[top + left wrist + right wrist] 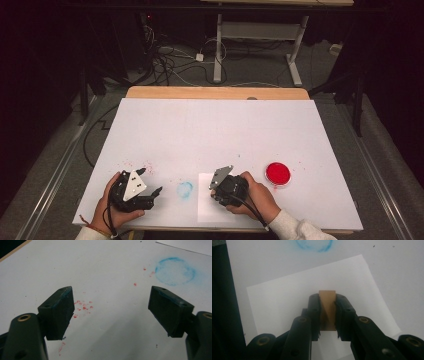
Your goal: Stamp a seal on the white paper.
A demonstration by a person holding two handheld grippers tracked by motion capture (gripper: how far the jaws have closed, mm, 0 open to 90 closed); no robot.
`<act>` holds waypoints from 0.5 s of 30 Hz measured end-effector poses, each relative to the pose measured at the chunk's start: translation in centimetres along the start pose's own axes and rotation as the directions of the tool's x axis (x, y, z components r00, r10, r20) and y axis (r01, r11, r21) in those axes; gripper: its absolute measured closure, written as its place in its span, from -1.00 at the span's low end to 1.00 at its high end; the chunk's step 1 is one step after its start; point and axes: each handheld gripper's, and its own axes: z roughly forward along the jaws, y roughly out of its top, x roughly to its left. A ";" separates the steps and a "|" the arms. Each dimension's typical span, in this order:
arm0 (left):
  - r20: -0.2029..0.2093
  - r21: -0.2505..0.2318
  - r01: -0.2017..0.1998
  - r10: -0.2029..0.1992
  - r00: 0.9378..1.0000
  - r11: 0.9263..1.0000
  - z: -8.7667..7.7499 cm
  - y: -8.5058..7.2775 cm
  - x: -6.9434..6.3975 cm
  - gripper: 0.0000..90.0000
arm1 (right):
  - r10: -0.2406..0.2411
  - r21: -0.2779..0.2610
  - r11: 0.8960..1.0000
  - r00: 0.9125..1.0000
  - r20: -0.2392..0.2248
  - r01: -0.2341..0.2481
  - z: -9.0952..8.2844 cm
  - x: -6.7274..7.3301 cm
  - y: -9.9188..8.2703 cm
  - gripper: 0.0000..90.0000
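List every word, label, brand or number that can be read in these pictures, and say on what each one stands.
None can be read: the sheet of paper is blank, the brown block in the right gripper is unmarked, and the blue ring stain and red pad carry no letters.

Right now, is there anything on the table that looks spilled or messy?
Yes. A smudged blue ring stain marks the white table cover between the two tools, beside the paper sheet. Red specks are scattered near the left tool, and a few lie around the red dish. They look like ink or paint residue.
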 end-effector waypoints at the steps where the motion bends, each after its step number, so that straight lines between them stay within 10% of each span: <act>1: -0.001 0.002 -0.002 0.002 1.000 1.000 0.0 0.0 0.0 -0.54 | 0.000 0.000 1.000 1.000 0.000 0.000 0.0 0.0 0.0 0.70; 15: 0.002 0.001 -0.005 0.005 1.000 1.000 0.0 0.1 -0.2 -0.54 | -0.006 -0.002 1.000 1.000 0.017 0.006 0.3 0.3 -0.1 0.70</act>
